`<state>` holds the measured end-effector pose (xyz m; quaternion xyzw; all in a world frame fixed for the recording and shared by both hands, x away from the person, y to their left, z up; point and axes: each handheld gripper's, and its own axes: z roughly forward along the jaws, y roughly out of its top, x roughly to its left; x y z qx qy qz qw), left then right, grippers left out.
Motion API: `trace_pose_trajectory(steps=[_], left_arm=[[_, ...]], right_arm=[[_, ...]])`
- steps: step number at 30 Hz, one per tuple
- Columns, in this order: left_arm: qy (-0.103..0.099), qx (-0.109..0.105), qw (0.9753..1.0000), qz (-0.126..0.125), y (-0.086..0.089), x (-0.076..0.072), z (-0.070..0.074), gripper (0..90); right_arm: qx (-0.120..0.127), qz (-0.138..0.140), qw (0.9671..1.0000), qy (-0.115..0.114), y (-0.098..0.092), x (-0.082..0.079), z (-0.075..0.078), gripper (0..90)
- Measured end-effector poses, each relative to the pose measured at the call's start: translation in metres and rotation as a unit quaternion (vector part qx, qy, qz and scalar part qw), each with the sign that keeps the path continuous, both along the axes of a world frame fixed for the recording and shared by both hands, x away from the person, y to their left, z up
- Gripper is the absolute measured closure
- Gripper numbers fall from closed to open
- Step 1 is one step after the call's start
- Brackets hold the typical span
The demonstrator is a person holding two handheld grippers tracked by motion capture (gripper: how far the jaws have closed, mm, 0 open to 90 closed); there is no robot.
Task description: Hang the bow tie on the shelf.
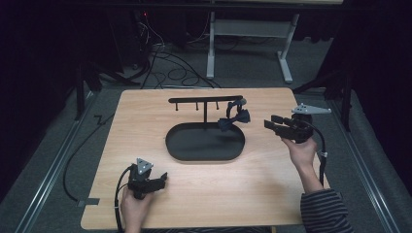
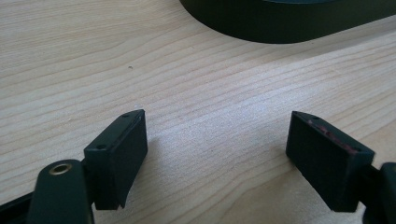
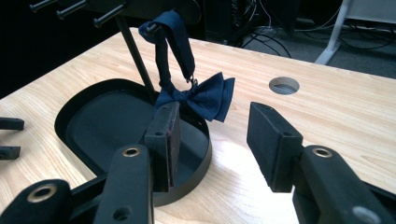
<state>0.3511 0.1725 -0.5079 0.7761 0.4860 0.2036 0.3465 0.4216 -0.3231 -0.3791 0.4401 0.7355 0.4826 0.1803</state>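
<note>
On the wooden surface (image 1: 145,116) we note a black stand (image 1: 205,101) whose oval tray (image 1: 180,141) sits at the centre, with an upright post rising from its far edge and a crossbar with pegs on top. From the right end of the crossbar hangs a dark blue bow tie (image 1: 235,118); its strap is looped over the last peg, and the bow dangles just above the right far rim of the tray. We see the same in the right gripper view: bow tie (image 3: 205,95) suspended by its strap beside the post, over the tray (image 3: 93,126).

We record the right tongs (image 1: 270,122) at the right side of the surface, held in the right hand (image 1: 302,151) and pointing left toward the bow tie, near it but apart. Their jaws are spread with nothing between them; in the right gripper view the gap of the right tongs (image 3: 212,140) frames bare wood and the tray rim, with the bow beyond.

We record the left tongs (image 1: 164,178) near the left front corner, held in the left hand (image 1: 135,208), low over the surface and well apart from the stand. In the left gripper view the left tongs (image 2: 217,140) are spread wide over bare wood, with the tray wall (image 2: 280,23) at the far edge.
</note>
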Motion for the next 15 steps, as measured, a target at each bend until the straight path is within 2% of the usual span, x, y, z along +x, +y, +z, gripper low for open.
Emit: trace_pose_trajectory(steps=[15], left_arm=[[0.0, 0.0, 1.0, 0.0, 0.0, 0.0, 0.0, 20.9]], right_arm=[[0.009, -0.004, 0.9999, 0.009, -0.009, -0.014, -0.011, 55.7]])
